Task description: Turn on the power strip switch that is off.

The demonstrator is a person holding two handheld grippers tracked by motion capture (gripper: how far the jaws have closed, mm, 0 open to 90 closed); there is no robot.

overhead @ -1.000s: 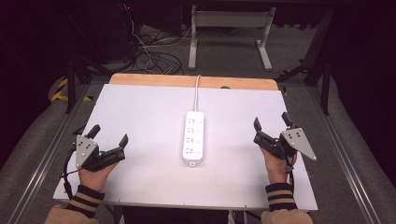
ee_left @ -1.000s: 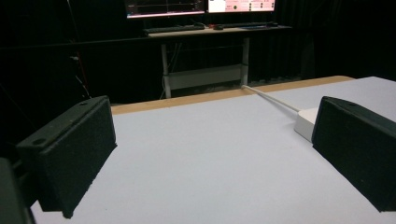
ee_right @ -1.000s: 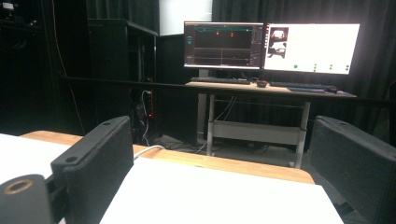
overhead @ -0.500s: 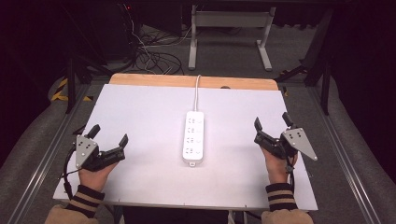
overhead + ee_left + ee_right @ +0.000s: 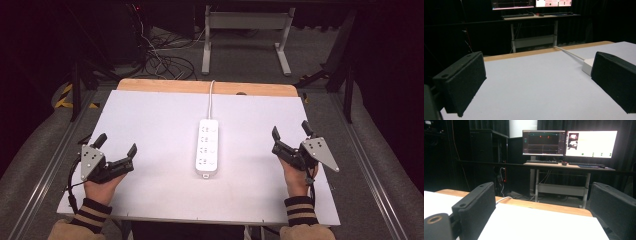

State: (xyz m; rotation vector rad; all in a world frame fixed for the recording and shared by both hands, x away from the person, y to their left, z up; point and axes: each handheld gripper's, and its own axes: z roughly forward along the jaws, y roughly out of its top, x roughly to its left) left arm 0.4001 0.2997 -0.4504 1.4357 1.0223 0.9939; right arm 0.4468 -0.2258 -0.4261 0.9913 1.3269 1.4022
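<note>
High view: white desk [image 5: 150,125], wooden far edge, dark room, cables on floor. White four-outlet power strip [image 5: 208,147] lies frame centre. Left hand-held gripper [image 5: 116,150] and right hand-held gripper [image 5: 291,135] both wide open, empty.

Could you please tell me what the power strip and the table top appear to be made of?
The power strip looks like smooth white moulded plastic, with an even, slightly glossy shell. The table top has a matt white sheet, possibly laminate or paper, over what seems wood: a tan, grain-coloured edge shows at the far side.
</note>
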